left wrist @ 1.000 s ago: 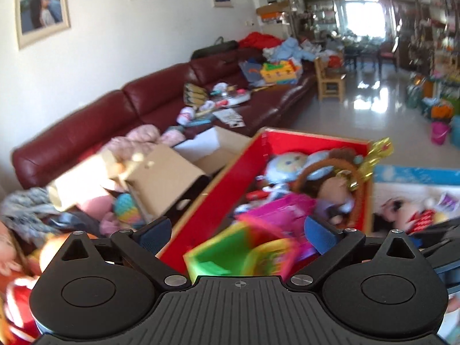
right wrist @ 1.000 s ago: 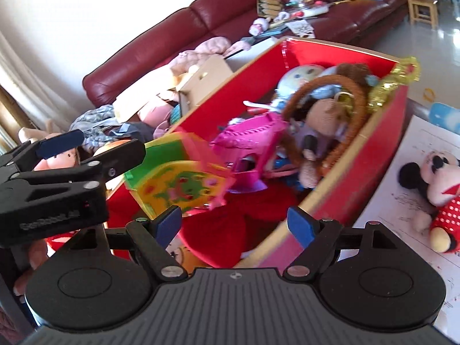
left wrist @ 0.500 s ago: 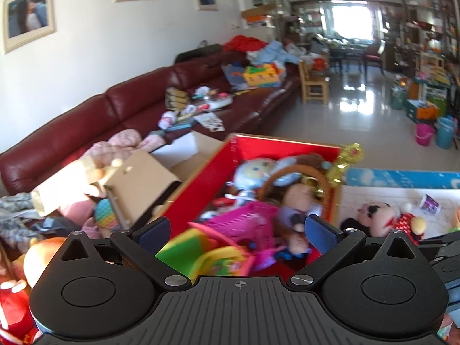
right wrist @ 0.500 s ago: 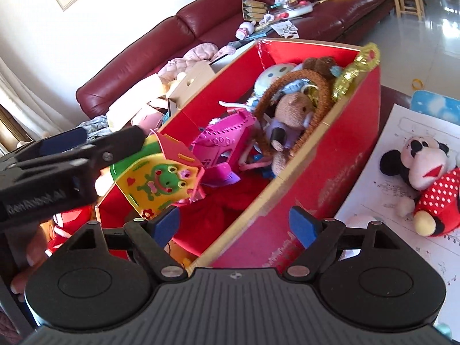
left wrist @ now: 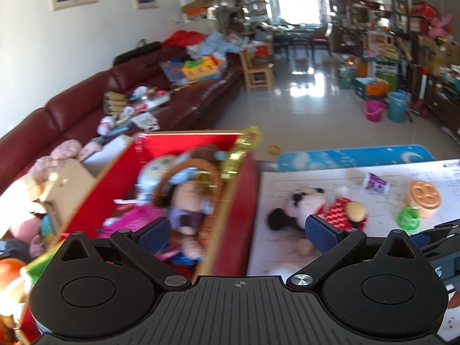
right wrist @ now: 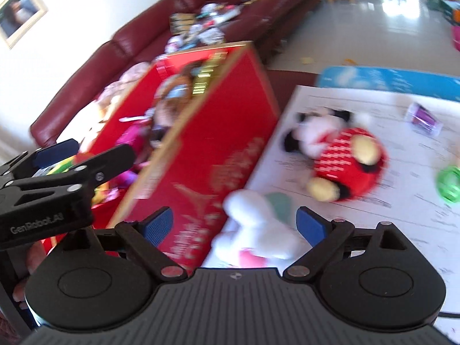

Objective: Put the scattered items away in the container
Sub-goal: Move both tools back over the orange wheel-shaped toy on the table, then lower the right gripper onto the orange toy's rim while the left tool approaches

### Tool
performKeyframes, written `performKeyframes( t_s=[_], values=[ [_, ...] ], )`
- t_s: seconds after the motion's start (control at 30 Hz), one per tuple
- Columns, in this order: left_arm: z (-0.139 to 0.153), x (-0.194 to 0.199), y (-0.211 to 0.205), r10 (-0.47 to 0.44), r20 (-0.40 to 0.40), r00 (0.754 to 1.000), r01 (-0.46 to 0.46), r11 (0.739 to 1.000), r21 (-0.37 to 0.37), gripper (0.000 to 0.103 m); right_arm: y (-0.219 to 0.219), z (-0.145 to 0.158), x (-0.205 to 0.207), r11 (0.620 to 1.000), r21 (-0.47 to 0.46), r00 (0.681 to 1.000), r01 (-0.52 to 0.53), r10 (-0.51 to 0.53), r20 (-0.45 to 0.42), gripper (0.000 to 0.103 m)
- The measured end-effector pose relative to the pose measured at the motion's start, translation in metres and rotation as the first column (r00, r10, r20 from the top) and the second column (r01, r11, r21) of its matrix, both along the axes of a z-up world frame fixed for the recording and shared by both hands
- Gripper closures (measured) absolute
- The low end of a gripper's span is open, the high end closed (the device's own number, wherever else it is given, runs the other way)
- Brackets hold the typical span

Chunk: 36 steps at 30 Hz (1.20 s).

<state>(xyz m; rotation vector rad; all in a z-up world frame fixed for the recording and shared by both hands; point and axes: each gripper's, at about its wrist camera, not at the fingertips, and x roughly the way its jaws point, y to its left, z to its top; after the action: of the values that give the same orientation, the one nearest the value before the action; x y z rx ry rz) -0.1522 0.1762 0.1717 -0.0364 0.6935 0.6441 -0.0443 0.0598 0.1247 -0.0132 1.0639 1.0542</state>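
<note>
L wrist cam looked fwd, close over red box (left wrist: pixel 244 201) near rim, room toward 12. R wrist cam sat close, tilted down, box (right wrist: pixel 218 149) at 11. Both shared box + mouse plush (left wrist: pixel 316 210) (right wrist: pixel 336 155).

My tabletop (right wrist: pixel 290 77) carries a white paper sheet (left wrist: pixel 402 247); on it lie a mouse plush (left wrist: pixel 316 210), a green ball (left wrist: pixel 407 219) and a small cup (left wrist: pixel 375 182). The red box (right wrist: pixel 224 143) stands along its left edge.

Bright daylight pours from the far window (left wrist: pixel 299 3) and glares off the glossy tiled floor (left wrist: pixel 304 92); fisheye bending curves the edges, motion blur smears the red cardboard box (right wrist: pixel 230 143) and the plush mouse in red dress (right wrist: pixel 336 155)
</note>
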Motion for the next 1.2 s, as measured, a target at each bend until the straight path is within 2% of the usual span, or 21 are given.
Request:
performKeyframes(
  t_s=[0.1,0.17,0.3,0.43,0.6,0.8,1.03,1.2],
  values=[
    [-0.016,0.022,-0.009,-0.043,-0.025,0.999,0.042,0.999,-0.032,0.000,-0.032,-0.016,0.025,0.995,-0.032,0.995,0.100,-0.100,-0.017,0.009],
    [-0.028,0.037,-0.017,-0.081,-0.049,0.995,0.079,0.996,-0.043,0.000,-0.057,-0.030,0.044,0.981,-0.060,0.981,0.187,-0.190,-0.048,0.008],
    [-0.054,0.068,-0.035,-0.154,-0.108,0.982,0.148,0.987,-0.058,0.000,-0.106,-0.058,0.072,0.929,-0.124,0.927,0.349,-0.361,-0.098,0.008],
    [-0.078,0.095,-0.051,-0.214,-0.144,0.966,0.203,0.975,-0.088,0.000,-0.141,-0.081,0.092,0.880,-0.174,0.875,0.441,-0.465,-0.136,0.008],
    [-0.099,0.124,-0.066,-0.270,-0.172,0.947,0.253,0.961,-0.116,0.000,-0.164,-0.099,0.115,0.843,-0.192,0.833,0.503,-0.532,-0.152,0.008],
    [-0.124,0.158,-0.085,-0.326,-0.221,0.919,0.302,0.944,-0.136,0.000,-0.181,-0.114,0.137,0.815,-0.215,0.801,0.538,-0.573,-0.170,0.008],
    [-0.152,0.207,-0.103,-0.373,-0.258,0.891,0.345,0.927,-0.150,0.000,-0.196,-0.125,0.179,0.767,-0.230,0.753,0.599,-0.637,-0.162,0.008],
    [-0.167,0.237,-0.110,-0.383,-0.289,0.877,0.349,0.923,-0.163,0.000,-0.194,-0.118,0.209,0.754,-0.212,0.746,0.621,-0.652,-0.134,0.008]
  ],
)
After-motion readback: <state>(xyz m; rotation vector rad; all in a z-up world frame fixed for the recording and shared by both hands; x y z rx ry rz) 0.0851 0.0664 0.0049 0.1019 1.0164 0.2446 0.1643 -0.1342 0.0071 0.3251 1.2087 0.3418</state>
